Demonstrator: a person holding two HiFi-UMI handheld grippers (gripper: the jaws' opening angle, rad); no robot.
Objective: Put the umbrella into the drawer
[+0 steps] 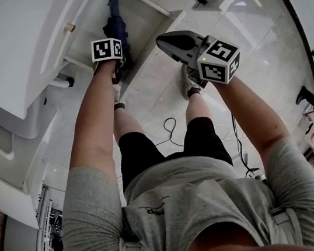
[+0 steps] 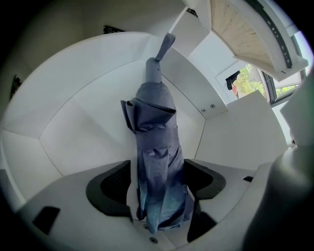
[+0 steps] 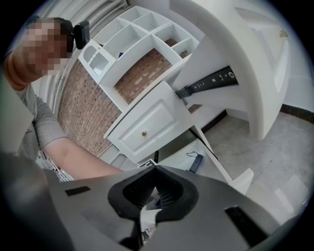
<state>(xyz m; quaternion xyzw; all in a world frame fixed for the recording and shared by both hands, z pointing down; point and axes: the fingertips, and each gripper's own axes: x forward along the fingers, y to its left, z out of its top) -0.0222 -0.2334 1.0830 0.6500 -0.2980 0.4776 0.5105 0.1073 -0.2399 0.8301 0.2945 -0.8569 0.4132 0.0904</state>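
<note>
We see both arms stretched out ahead and down, bare forearms, elbows nearly straight. The left arm reaches straight into the open drawer [image 1: 157,33], and the left gripper [image 2: 157,184] points steeply down at the drawer's floor, its marker cube [image 1: 106,49] facing up at the head camera. Its claw is released: the jaws stand wide, and the folded blue umbrella [image 2: 156,137] lies between the pads without being pinched. A thin gap shows on the left pad's side; the right pad sits just beside the fabric, and we cannot tell whether it touches.

The umbrella is inside the drawer, lying lengthwise on the white floor, strap wrapped round its middle. Its handle end and wrist loop point away from the gripper toward the far drawer wall.

The right arm is held out to the right of the left one. The right gripper [image 1: 161,41] is tilted only gently downward, and its tip hangs over the drawer's front corner. Its claw is clenched, tips together, with nothing in it. In the right gripper view the drawer with the umbrella's dark handle sits beyond the jaws.

Below the arms we see the person's grey shirt, black shorts and both feet on the tiled floor, with a cable [image 1: 169,129] between the legs.
</note>
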